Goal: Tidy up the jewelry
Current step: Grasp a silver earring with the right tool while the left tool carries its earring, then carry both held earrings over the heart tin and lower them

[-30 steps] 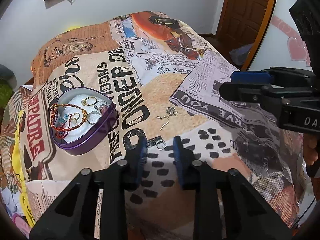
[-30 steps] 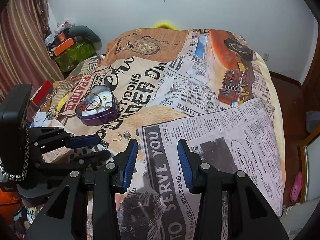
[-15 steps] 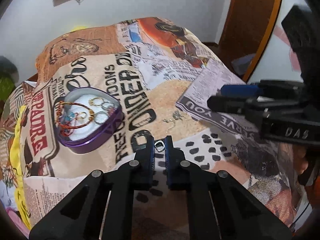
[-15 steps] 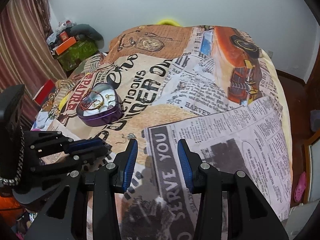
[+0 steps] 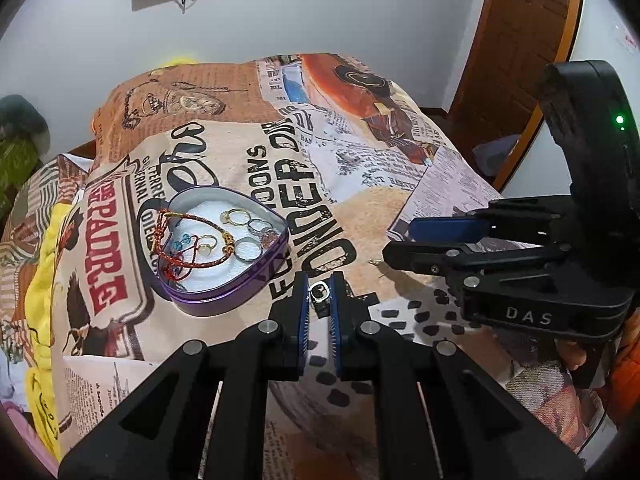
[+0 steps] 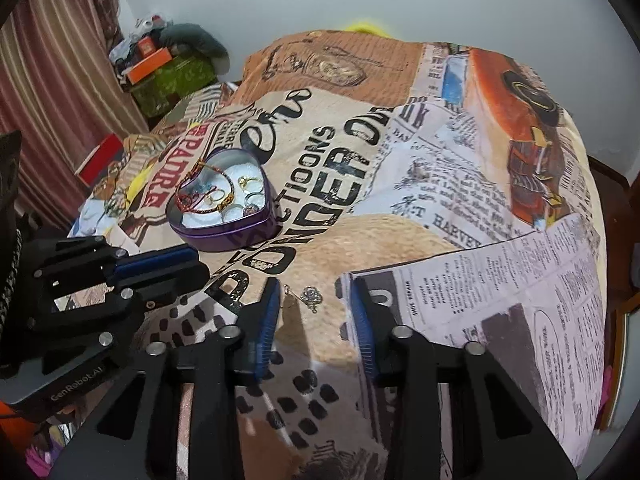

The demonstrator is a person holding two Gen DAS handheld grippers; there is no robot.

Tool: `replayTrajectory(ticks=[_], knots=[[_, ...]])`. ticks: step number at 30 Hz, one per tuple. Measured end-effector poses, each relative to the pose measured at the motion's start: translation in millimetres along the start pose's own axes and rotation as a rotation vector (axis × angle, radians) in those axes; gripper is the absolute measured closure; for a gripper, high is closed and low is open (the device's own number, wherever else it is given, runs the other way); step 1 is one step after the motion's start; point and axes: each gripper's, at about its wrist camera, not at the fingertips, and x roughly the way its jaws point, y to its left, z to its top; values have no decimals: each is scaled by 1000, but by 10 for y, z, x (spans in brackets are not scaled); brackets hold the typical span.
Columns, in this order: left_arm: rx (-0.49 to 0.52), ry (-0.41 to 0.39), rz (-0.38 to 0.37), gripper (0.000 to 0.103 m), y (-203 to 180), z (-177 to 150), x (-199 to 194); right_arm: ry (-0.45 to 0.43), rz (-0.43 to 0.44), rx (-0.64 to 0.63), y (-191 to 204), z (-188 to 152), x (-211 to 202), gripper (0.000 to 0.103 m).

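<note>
A purple heart-shaped tin (image 5: 224,298) lies on the printed bedspread and holds a red cord bracelet (image 5: 188,248) and several rings. It also shows in the right wrist view (image 6: 236,236). My left gripper (image 5: 319,292) is shut on a small silver square ring (image 5: 320,292), just right of the tin. My right gripper (image 6: 314,308) is open and low over the bed, with a silver earring (image 6: 310,296) lying between its fingers. The right gripper's body shows in the left wrist view (image 5: 520,276).
The printed bedspread (image 6: 440,200) covers the whole bed. A green box with an orange one on top (image 6: 168,72) and a striped curtain (image 6: 52,92) stand at the left. A wooden door (image 5: 520,40) is at the far right.
My left gripper closed on the silver square ring and lifted it a little toward the tin. My right gripper moved forward and down so the earring lies between its open fingers.
</note>
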Motion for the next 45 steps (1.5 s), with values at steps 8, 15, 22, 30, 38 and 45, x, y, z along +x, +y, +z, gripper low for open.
replayTrajectory(ticks=[8,15,22,30,38,45], knots=[[-16,-13,0,94,41,-5,-33,4,14,-13,36,-5,1,96],[-27,-47,13,94,87,38,-186,-41,9,-17,90,53,-155,97],[-42,-82,23,94,160,52,-353,-76,3,-27,120,72,-278,97],[-48,-72,22,94,221,-8,-330,5,-4,14,42,52,-68,87],[-61,-57,20,94,302,-47,-246,65,12,2,53,17,129,87],[-72,-54,20,94,340,-62,-227,53,14,-1,42,4,107,94]])
